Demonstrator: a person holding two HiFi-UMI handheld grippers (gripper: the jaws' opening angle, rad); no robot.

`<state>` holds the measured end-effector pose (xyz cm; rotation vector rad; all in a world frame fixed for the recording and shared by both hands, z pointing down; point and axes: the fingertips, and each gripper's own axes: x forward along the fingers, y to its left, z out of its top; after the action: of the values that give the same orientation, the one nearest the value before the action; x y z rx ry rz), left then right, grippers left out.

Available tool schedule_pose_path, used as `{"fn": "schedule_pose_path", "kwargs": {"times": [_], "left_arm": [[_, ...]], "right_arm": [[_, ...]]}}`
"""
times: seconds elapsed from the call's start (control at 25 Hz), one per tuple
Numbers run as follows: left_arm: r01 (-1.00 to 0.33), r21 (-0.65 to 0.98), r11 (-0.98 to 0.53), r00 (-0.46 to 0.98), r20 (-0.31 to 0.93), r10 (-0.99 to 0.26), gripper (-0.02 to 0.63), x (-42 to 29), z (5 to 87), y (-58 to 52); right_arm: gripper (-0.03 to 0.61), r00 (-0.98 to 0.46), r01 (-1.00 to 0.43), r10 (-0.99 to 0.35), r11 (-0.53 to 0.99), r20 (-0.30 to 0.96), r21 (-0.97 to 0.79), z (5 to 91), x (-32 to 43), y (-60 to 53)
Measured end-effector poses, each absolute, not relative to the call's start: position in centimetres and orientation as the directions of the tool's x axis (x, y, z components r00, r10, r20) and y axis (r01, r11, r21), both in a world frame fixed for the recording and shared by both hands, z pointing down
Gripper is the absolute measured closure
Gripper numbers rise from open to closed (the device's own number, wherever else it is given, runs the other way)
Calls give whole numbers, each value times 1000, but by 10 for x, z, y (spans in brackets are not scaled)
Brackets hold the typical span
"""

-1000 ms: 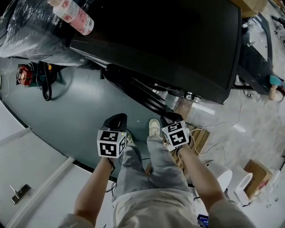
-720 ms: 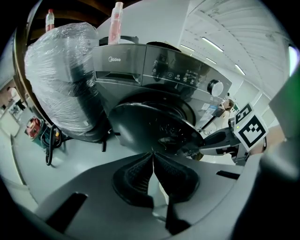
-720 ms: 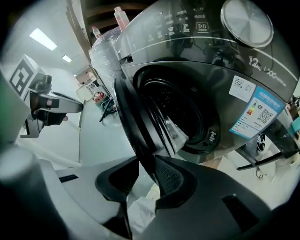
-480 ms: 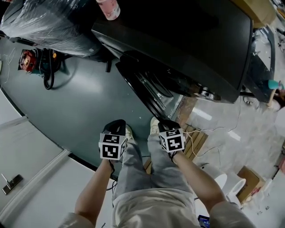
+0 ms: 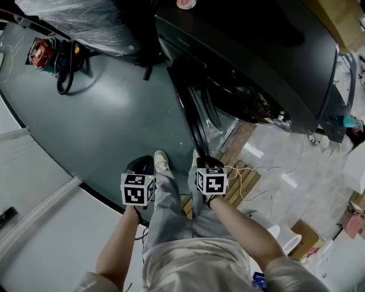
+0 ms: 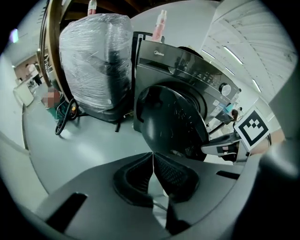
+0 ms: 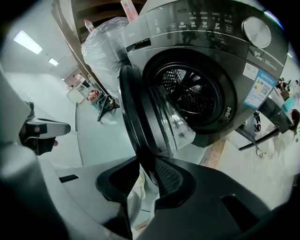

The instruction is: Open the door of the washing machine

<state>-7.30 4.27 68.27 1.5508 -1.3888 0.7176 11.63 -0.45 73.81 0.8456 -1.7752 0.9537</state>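
A: Door status vs 1 s ago?

B: Wider. Back then the door [image 5: 197, 117] lay at a shallow angle along the front of the washing machine [image 5: 251, 51]. Now it's swung well out and stands almost edge-on toward the person, hinged at the left of the opening. The drum [image 7: 190, 91] is fully exposed in the right gripper view.

A: Right tool?

B: The right tool [image 7: 143, 161] is approx. half closed, pads clamped on the door's near rim. The dark rim runs straight down between them. In the head view it's come back nearer the person's legs than before.

A: And the left?

B: The left tool [image 6: 152, 155] is pinched fully together w/ nothing in it. It's just left of the right one and apart from the door. It's also come back w/ the person.

A: Anything else shifted?

B: The whole scene slid in the head view. The machine's now at far right, and the plastic-wrapped bundle [image 5: 85, 17] is far left at the top edge. The pink bottle [image 5: 185, 3] on the machine's top is nearly cut off by the frame. A red device [image 5: 41, 51] w/ a black cable sits on the grey floor [image 5: 102, 125] at far left, higher in frame than earlier. A pale shoe [image 5: 161, 161] shows between the two tools.
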Motion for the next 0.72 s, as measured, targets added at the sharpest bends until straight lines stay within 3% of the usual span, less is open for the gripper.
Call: {"fn": "schedule_pose_path", "kwargs": {"times": [0.72], "left_arm": [[-979, 138, 150, 59, 895, -442, 591, -203, 692, 137]], "right_arm": [[459, -300, -919, -64, 287, 952, -271, 752, -8, 71]]}}
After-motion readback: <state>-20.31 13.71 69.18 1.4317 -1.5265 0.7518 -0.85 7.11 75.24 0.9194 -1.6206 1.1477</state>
